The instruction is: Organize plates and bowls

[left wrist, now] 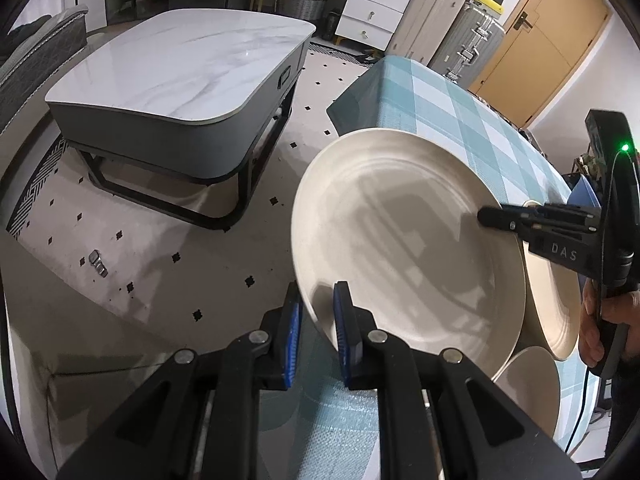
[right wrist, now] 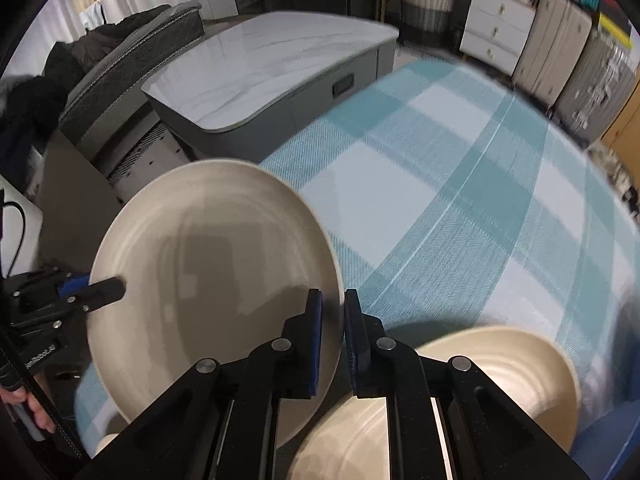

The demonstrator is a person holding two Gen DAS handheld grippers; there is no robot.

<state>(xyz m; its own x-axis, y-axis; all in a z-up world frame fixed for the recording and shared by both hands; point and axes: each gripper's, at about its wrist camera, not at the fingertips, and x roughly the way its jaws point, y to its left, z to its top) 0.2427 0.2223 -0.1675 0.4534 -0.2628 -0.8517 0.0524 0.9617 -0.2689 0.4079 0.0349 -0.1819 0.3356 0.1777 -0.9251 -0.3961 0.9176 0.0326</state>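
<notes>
**Large plate held at both rims above the checked table**

At the table's near corner, in the left wrist view, the left gripper was clamped on the rim of the large cream plate, one blue pad under the edge and one on the upper face. The plate sat tilted, overhanging the edge of the table with the tiled floor below. Across it, the right gripper pinched the far rim. A second plate lay partly under the large one, and a third pale rim, perhaps a bowl, peeked out below it; the view was too cropped to be sure.

In the right wrist view (blurred), the right gripper was closed on the large plate at its right edge, and the left gripper held the opposite side. The second plate sat just beside, lower right.

The step in hand seemed to be carrying the large plate with both grippers toward a stacking spot. The next move likely calls for levelling it and keeping both grips matched. The tablecloth beyond lay bare, giving wide room; the risk was at the table's edge on the left.
</notes>
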